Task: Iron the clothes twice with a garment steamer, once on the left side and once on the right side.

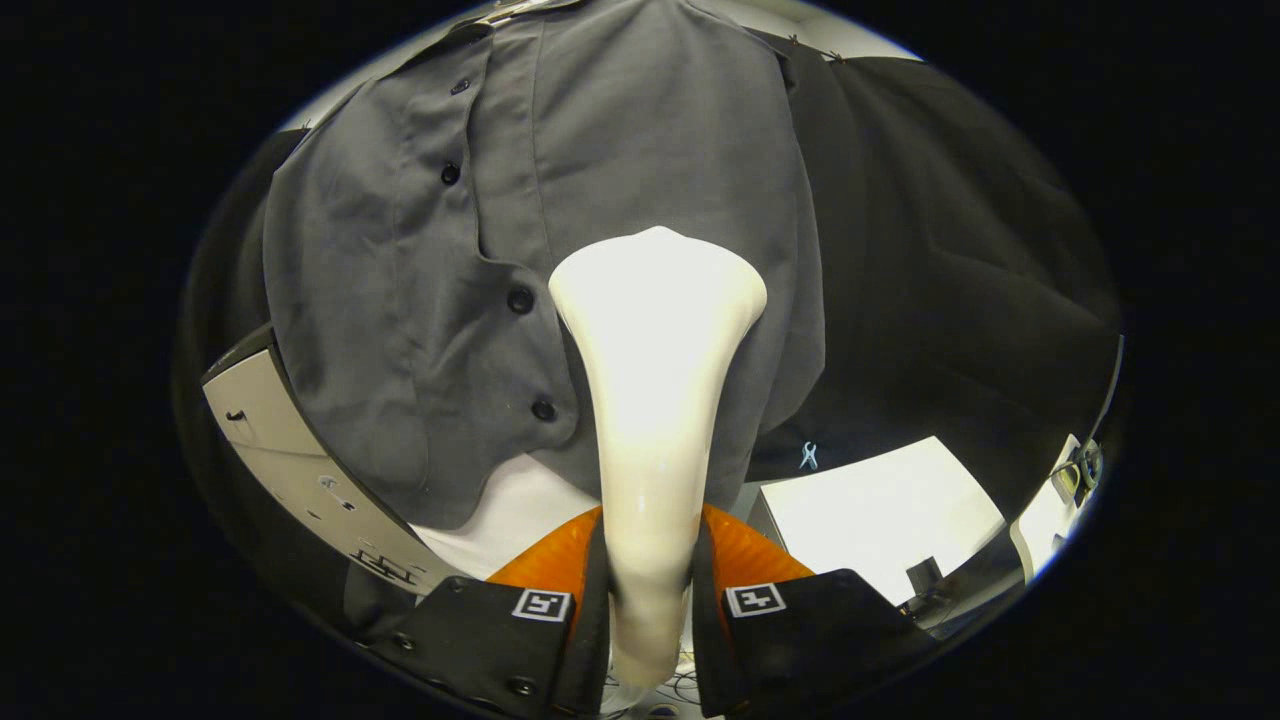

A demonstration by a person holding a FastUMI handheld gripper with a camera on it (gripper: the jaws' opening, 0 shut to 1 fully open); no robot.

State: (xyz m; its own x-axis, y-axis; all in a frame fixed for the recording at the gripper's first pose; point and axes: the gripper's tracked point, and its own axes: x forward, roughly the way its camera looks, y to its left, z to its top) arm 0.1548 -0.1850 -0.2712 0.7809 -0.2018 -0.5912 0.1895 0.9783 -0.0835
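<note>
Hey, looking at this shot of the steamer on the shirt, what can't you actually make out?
- Whether the steamer head touches the shirt: its front faces away, hidden by its own body.
- The steamer's lower handle: covered by the gripper fingers shut on it.
- The shirt's collar: cut off at the view's edge.
- The small clip on the black cloth: too small to identify.

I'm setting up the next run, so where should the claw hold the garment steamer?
Grip the garment steamer on its narrow handle neck, from behind, one finger each side, as the claw has it now: the neck fits between the fingers, while the flared head faces the grey shirt.
</note>
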